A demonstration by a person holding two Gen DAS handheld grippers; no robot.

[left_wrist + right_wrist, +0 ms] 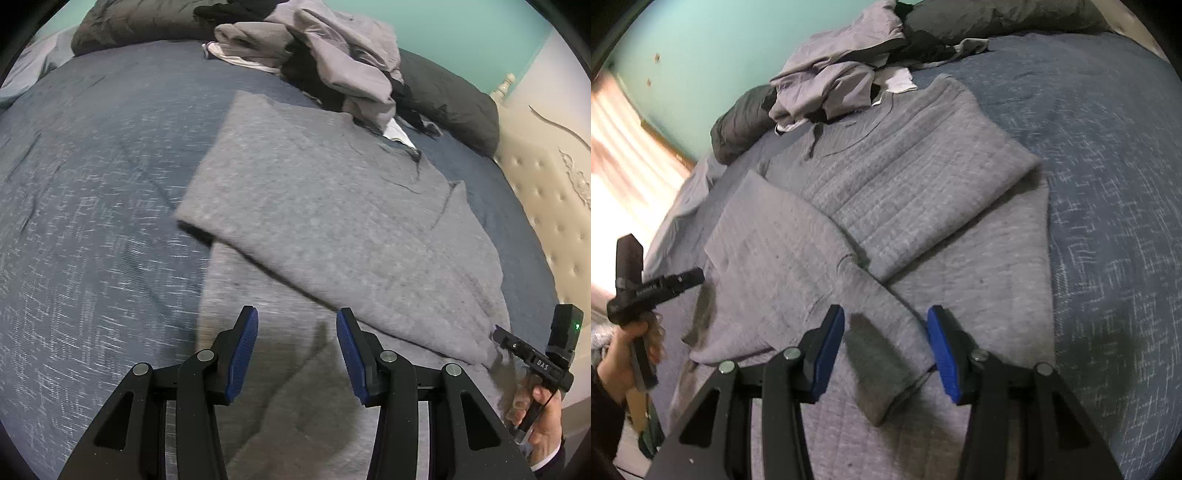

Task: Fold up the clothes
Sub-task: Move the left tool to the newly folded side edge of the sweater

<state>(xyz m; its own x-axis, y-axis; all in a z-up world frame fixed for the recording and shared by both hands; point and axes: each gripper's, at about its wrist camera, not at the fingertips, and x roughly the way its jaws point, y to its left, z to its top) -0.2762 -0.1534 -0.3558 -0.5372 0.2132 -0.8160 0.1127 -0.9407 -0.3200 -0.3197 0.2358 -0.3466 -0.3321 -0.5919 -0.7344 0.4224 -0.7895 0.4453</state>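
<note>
Bed (pixel 92 184), blue cover: grey sweater (pixel 332 206) flat, both sleeves folded across body. Left gripper (pixel 297 350), right gripper (pixel 886 350): fingers wide apart, holding nothing. Risk: single-layer pinch drags sleeves, undoes fold.

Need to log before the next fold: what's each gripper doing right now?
Left gripper: open, holding nothing, above the grey sweater.
Right gripper: open, holding nothing, above a folded sleeve.

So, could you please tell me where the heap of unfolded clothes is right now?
The heap of crumpled grey clothes lies at the far end of the blue bedspread, just beyond the collar of the grey quilted sweatshirt, against the dark pillows.
</note>
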